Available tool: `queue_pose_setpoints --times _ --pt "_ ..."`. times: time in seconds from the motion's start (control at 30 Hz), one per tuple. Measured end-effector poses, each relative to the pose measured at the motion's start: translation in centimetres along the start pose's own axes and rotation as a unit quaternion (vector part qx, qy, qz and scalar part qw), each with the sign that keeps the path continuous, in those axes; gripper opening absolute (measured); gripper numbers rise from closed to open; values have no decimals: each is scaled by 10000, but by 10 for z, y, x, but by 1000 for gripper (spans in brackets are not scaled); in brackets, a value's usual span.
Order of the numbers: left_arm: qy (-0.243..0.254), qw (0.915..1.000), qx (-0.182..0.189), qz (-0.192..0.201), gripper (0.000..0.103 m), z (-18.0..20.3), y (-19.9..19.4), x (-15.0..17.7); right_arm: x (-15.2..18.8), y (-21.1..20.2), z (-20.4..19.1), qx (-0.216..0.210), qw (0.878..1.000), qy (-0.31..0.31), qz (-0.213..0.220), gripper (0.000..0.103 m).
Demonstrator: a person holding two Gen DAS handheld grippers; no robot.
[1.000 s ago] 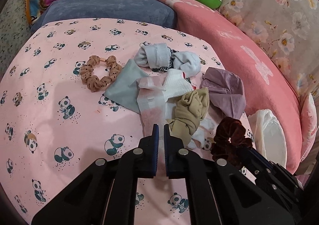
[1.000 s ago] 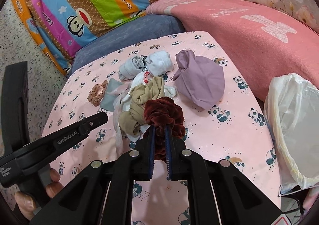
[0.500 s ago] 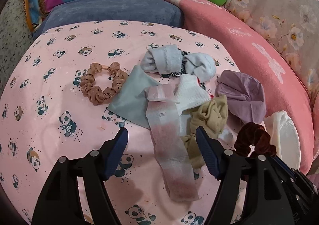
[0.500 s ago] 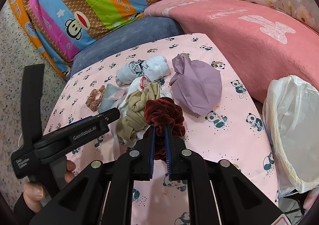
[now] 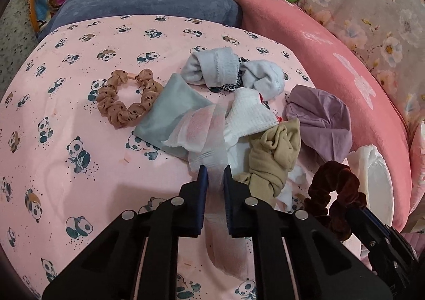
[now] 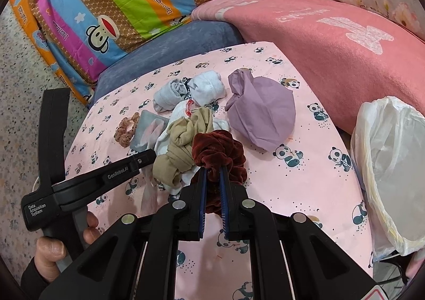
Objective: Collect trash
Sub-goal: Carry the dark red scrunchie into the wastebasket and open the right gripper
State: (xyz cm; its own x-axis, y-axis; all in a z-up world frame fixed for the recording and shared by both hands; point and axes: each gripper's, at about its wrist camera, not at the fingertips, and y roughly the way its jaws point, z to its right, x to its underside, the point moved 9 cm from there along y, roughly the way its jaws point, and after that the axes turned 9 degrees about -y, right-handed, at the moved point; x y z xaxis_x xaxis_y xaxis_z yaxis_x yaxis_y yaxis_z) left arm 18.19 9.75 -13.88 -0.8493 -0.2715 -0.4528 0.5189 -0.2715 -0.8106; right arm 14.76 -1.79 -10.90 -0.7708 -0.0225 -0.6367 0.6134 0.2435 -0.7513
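Your left gripper (image 5: 213, 176) is closing on the sheer pink stocking (image 5: 209, 138); your right gripper (image 6: 212, 180) clamps the maroon scrunchie (image 6: 217, 148). Lifting may drag the tangled beige stocking (image 5: 273, 159) along.

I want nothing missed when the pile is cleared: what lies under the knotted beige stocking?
Under the beige stocking, white cloth pokes out at its lower edge, over the panda sheet. Whatever lies beneath its middle is covered.
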Motion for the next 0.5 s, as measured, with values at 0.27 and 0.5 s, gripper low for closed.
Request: queue_pose_setpoints --times 0.27,0.5 --pt "274 9992 176 237 5 29 -40 7 -7 -30 4 -29 9995 74 320 11" --pt "698 9959 434 366 5 77 -64 17 -12 -63 18 39 9979 190 624 11"
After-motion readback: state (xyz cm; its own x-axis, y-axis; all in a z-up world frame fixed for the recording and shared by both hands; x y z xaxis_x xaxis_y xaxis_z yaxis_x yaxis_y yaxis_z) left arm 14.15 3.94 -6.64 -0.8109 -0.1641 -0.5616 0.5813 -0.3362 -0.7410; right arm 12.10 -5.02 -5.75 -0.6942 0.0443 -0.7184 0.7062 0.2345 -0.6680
